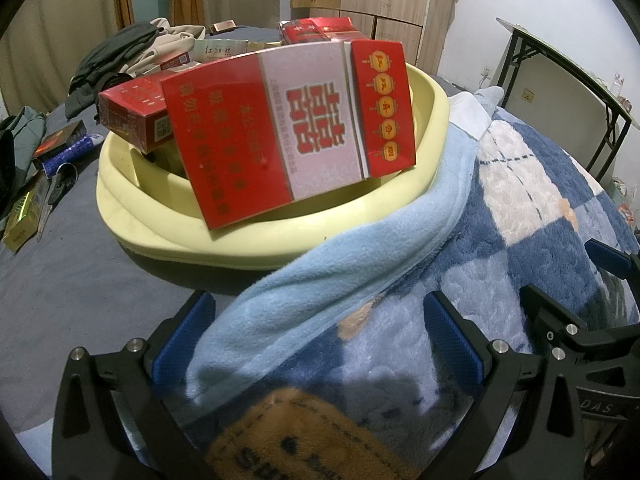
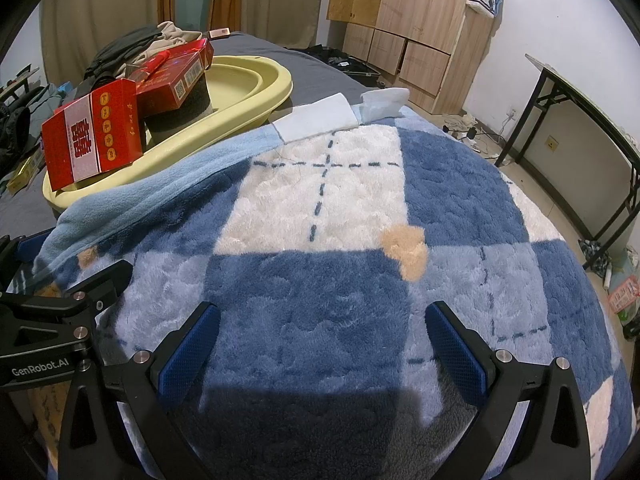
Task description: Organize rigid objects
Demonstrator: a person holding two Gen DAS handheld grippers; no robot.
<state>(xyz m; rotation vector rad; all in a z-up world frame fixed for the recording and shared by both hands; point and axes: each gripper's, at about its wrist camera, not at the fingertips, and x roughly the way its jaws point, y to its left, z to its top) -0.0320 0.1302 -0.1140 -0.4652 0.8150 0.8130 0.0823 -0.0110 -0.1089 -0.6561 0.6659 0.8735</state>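
Both hand-held grippers (image 1: 318, 344) (image 2: 322, 344) spread, empty, big red carton (image 1: 288, 132) tilted, leaning in basin (image 1: 200, 240).

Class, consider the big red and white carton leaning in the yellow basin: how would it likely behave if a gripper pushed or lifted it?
The carton looks like stiff, flat-sided cardboard, so probably rigid and light. It leans tilted on the yellow basin rim, so a push may tip it. Its glossy faces might slip.

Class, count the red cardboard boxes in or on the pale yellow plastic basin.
3 visible: the large red-and-white cardboard box leaning at the pale yellow plastic basin front, one red box left, one behind. Others may be hidden.
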